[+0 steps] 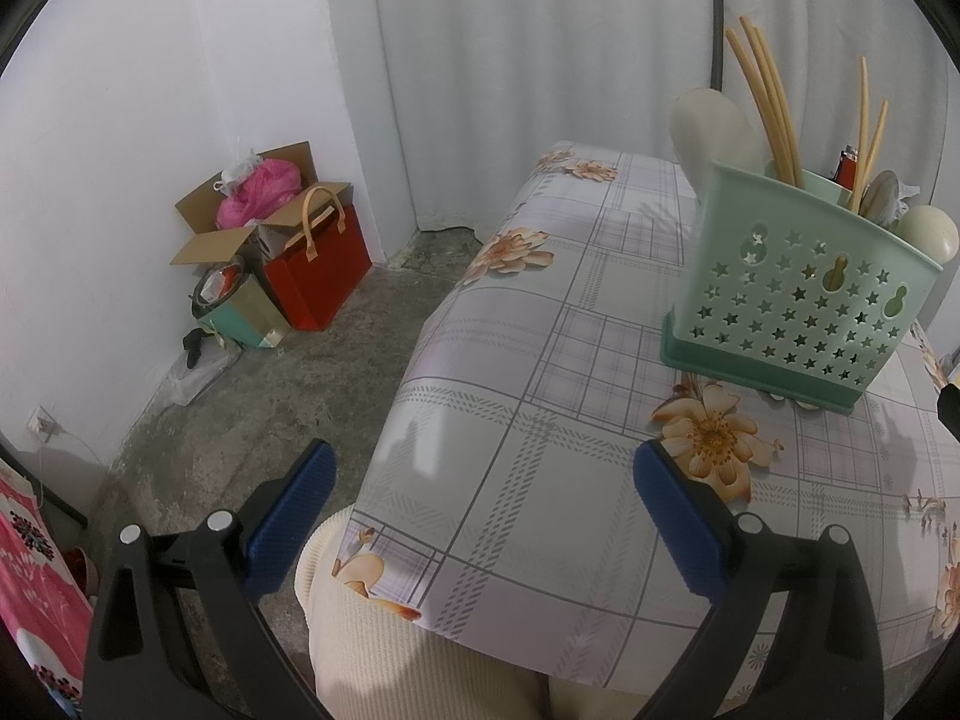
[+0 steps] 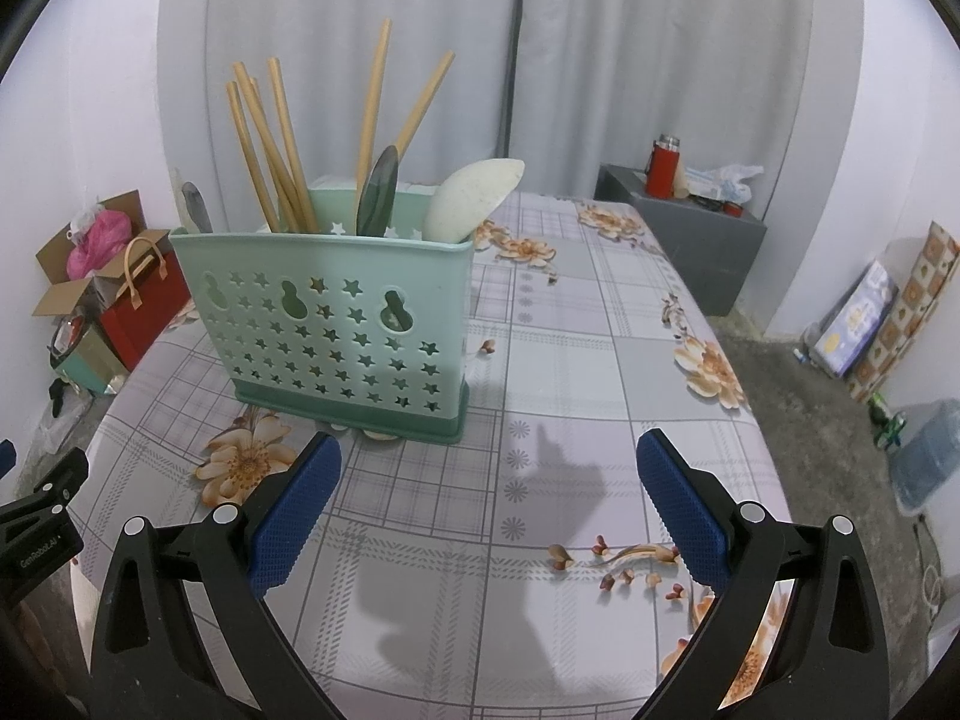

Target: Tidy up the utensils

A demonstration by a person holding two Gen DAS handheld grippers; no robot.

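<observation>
Both tools are released and hold nothing; the left tool [image 1: 480,480] hangs over the near left edge of the counter [image 1: 540,360], the right tool [image 2: 489,480] over its near middle; the green holder [image 2: 336,324] stands on the counter, toward the left side, a little beyond the right tool; inside it stand the chopsticks [image 2: 270,144], a pale spatula [image 2: 474,192] and a dark spoon [image 2: 378,192]; I see no loose utensil on the cloth, so I judge the sorting is nearly finished or paused; a next move would need to reach into the holder from above.
</observation>
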